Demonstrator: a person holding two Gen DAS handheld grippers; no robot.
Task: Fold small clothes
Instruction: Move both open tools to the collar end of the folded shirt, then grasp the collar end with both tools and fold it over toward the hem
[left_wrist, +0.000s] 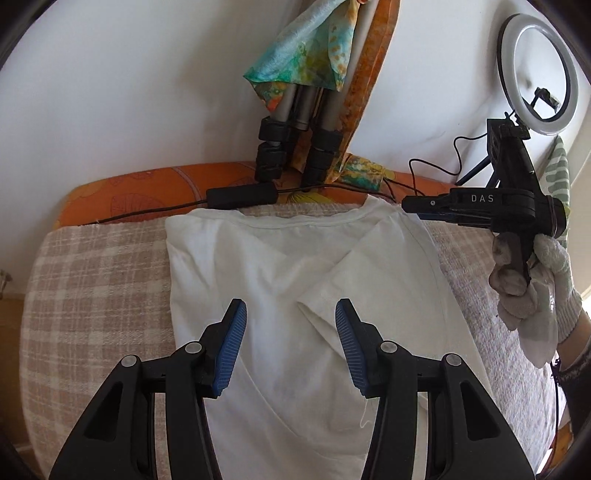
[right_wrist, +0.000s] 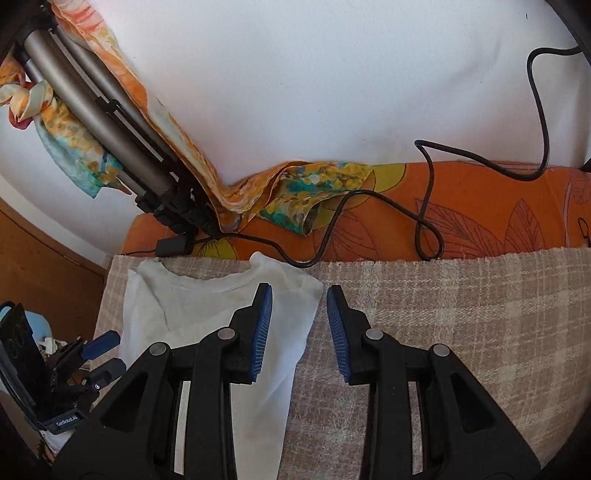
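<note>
Left wrist view: the checked beige blanket (left_wrist: 99, 266) spreads under everything ahead of the left tool (left_wrist: 290, 325), with an orange leaf-print cover (left_wrist: 147, 192) along its far edge against the white wall (left_wrist: 129, 81). On the blanket lies the white T-shirt (left_wrist: 266, 266), directly beneath and beyond the left tool, collar away from it, its right side folded in so a sleeve edge runs diagonally just past the right fingertip. The left tool hangs above the shirt with its blue-padded fingers spread wide, nothing between them.

Beyond the shirt's collar stand the folded tripod legs (left_wrist: 299, 122), draped with a colourful scarf (left_wrist: 306, 48). Up and to the right of the left tool is a ring light (left_wrist: 506, 51). The right tool (left_wrist: 410, 205), held by a white-gloved hand (left_wrist: 535, 280), reaches in from the right, its tip at the shirt's far right shoulder; from this side its fingers overlap, so their spread cannot be read here.

Right wrist view: the right tool (right_wrist: 300, 314) has its fingers parted with nothing gripped, the shirt's (right_wrist: 221, 314) corner under the left finger and bare blanket (right_wrist: 461, 325) under the right. A black cable (right_wrist: 424, 206) loops across the orange cover ahead. The left tool (right_wrist: 99, 354) shows low at the left, open.
</note>
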